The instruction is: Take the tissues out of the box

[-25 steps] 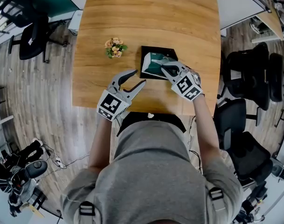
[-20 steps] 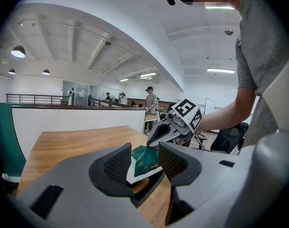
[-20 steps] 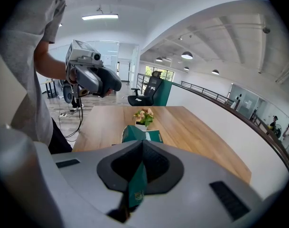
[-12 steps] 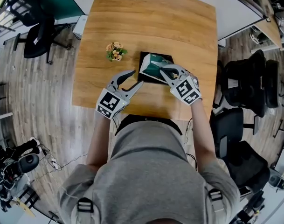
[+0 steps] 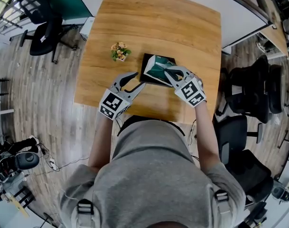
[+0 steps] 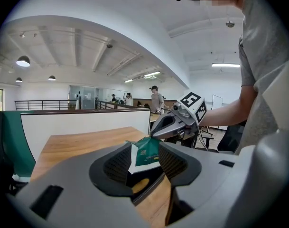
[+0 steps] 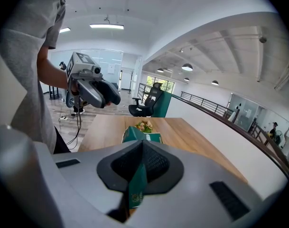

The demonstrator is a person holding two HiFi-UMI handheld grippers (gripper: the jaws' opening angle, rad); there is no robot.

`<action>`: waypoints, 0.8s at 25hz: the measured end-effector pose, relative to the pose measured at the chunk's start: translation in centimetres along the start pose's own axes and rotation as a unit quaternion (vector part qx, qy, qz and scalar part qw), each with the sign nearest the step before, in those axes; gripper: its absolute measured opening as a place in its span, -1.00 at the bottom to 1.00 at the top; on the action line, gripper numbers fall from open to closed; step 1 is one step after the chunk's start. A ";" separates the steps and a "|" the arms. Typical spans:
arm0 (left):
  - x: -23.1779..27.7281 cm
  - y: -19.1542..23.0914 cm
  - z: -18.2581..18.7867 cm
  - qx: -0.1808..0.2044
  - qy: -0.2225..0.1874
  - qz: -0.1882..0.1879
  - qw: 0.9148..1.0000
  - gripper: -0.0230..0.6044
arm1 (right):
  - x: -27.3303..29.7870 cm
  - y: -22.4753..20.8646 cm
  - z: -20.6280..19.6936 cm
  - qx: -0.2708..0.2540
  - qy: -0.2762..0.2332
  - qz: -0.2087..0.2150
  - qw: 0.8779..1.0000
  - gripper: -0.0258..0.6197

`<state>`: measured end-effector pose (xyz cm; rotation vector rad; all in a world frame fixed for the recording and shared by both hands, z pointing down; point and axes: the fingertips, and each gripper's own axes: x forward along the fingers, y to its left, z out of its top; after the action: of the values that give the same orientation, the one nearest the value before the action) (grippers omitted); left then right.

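**A:** Our wooden table [image 5: 149, 18] in the open office carries the black box [image 5: 145, 71] at its centre.

**B:** Our right gripper [image 5: 168, 71] is pressed together on an edge of the green tissue pack [image 5: 156, 66], which is tilted above the box. Our left gripper [image 5: 138, 80], spread and empty, hovers at the box's eight o'clock. The flowers [image 5: 119, 52] sit at its ten.

**A:** We risk the thin wrapper slipping or tearing, because we're pinching only its edge.

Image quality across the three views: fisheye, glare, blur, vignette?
Head view: strong fisheye, table edges bow; sharp, evenly lit. Left gripper view: dark round vignette, own jaws soft up close, ceiling lamp bright against the white ceiling. Right gripper view: same vignette; green tissue pack pinched in the shut jaws looks slightly soft.
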<state>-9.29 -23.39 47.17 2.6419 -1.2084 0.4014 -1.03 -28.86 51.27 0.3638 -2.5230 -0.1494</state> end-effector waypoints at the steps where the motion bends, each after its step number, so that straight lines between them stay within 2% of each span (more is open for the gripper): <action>1: -0.1 -0.1 -0.1 0.003 0.001 0.003 1.000 -0.31 | -0.2 0.1 0.1 -0.002 -0.003 0.000 1.000 -0.91; 7: -0.5 -1.7 -0.4 0.004 0.002 0.016 1.000 -0.31 | -2.0 0.8 -0.4 -0.003 -0.019 0.000 1.000 -0.91; 20: -1.4 -1.8 -0.4 0.000 0.006 0.026 1.000 -0.32 | -2.5 1.2 -0.6 0.006 -0.026 -0.007 1.000 -0.91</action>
<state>-8.88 -21.07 46.98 2.6093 -1.2744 0.4267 1.01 -27.05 50.69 0.3870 -2.5742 -0.1513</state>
